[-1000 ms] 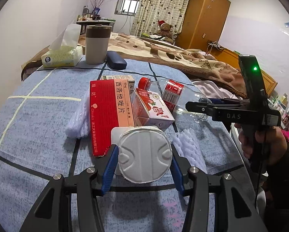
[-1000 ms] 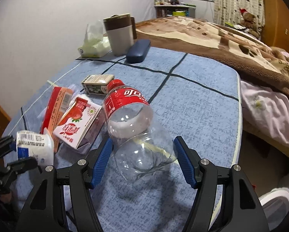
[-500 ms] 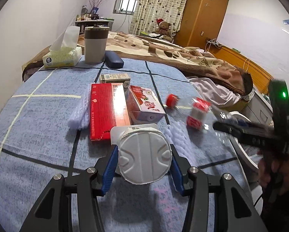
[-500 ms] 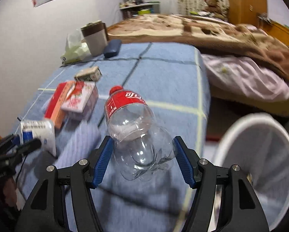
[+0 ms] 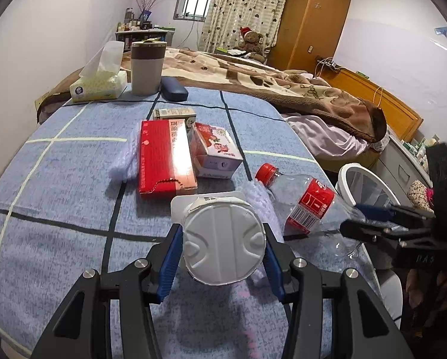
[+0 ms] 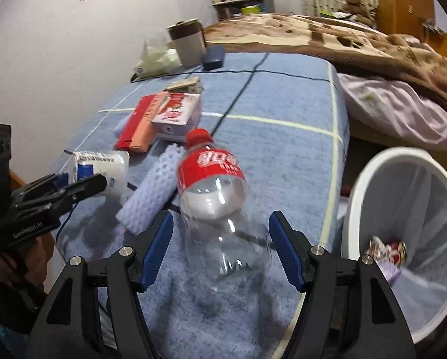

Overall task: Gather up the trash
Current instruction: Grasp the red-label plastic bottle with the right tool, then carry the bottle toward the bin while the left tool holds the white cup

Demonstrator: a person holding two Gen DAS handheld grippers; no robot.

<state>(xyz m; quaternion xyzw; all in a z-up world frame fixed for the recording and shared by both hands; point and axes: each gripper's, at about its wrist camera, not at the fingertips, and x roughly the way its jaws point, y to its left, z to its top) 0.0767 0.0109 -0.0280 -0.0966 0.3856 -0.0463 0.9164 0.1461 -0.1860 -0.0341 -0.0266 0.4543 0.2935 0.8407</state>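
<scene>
Left wrist view: my left gripper [image 5: 223,256] clamps the white cup [image 5: 223,246] between its pads.
Right gripper [image 6: 220,251]: I see its jaws just widening, clear bottle [image 6: 220,209] loose between them.
Bin [image 6: 373,176]: right of my right fingers.

Table [image 5: 59,185]: covered in mottled blue cloth, crossed by dark and pale cream lines. Bottle [image 6: 214,191]: clear, with red cap and red label lettered in white. Cup [image 5: 223,248]: white, its side printed in blue. Box [image 5: 163,158]: red, white lettering noted. Carton [image 5: 216,152]: white and red, strawberry print. Foam net [image 6: 151,191]: pale lilac-white mesh. Bin [image 6: 403,239]: white. Blanket [image 5: 283,86]: brown with beige patches. Wardrobe [image 5: 310,21]: orange-brown wood. Curtain [image 5: 244,6]: cream, dotted with dark hearts. Hand-held gripper pads: blue on black frames.
</scene>
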